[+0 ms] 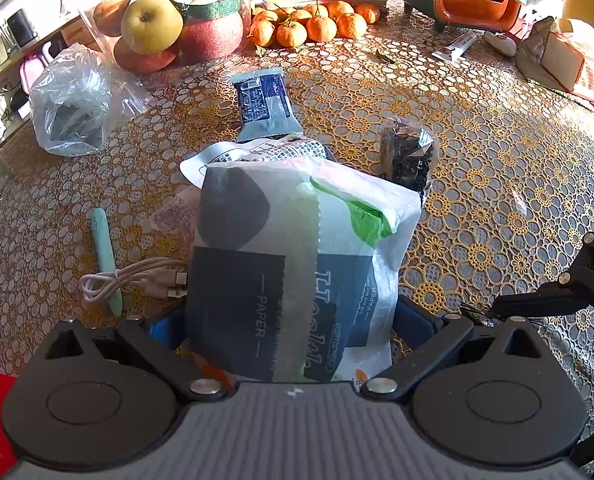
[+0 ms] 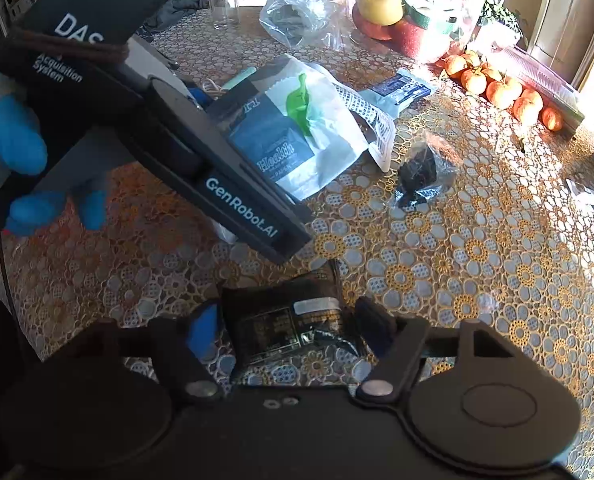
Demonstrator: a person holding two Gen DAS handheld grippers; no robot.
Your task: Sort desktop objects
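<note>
We are clamping the tissue pack (image 1: 293, 276) in our left gripper (image 1: 291, 320). Our right gripper (image 2: 293, 328) is straddling the black packet (image 2: 289, 328), its jaws apart and seemingly not pressing.

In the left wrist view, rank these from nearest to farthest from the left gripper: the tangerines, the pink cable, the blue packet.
1. pink cable, just left of the left gripper.
2. blue packet, ahead, past the tissue pack.
3. tangerines, far back by the fruit.
</note>
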